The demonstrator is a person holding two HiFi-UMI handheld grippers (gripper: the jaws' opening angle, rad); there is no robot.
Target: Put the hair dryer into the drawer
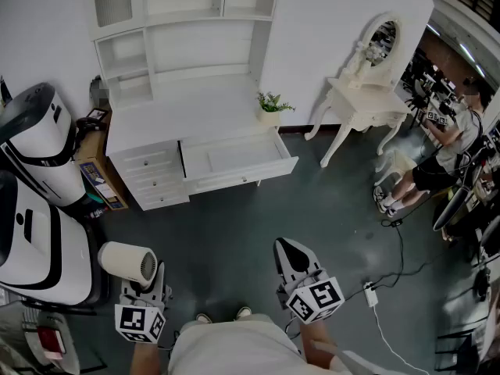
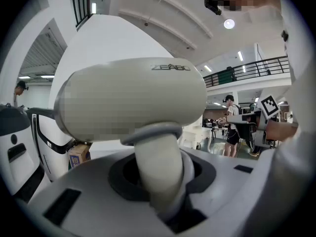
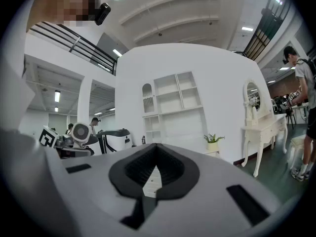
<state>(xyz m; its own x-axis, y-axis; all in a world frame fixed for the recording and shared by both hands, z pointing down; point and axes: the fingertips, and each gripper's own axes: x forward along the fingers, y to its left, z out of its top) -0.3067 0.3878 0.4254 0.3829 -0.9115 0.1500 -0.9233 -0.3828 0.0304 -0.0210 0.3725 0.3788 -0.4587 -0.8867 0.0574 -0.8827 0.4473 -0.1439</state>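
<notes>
Cream hair dryer (image 1: 129,262), stubby round barrel, grilled end, handle clamped in left gripper (image 1: 147,281), well apart from open drawer (image 1: 234,155), embossed lettering only in left gripper view, right gripper (image 1: 291,250) closed, empty

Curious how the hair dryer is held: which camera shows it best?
Left gripper view: the hair dryer fills it, handle clamped in the left tool. Head view shows it small from above; right gripper view, tiny at left.

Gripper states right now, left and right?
Left hand-held gripper: closed on the hair dryer, by its handle.
Right hand-held gripper: closed, empty.
</notes>
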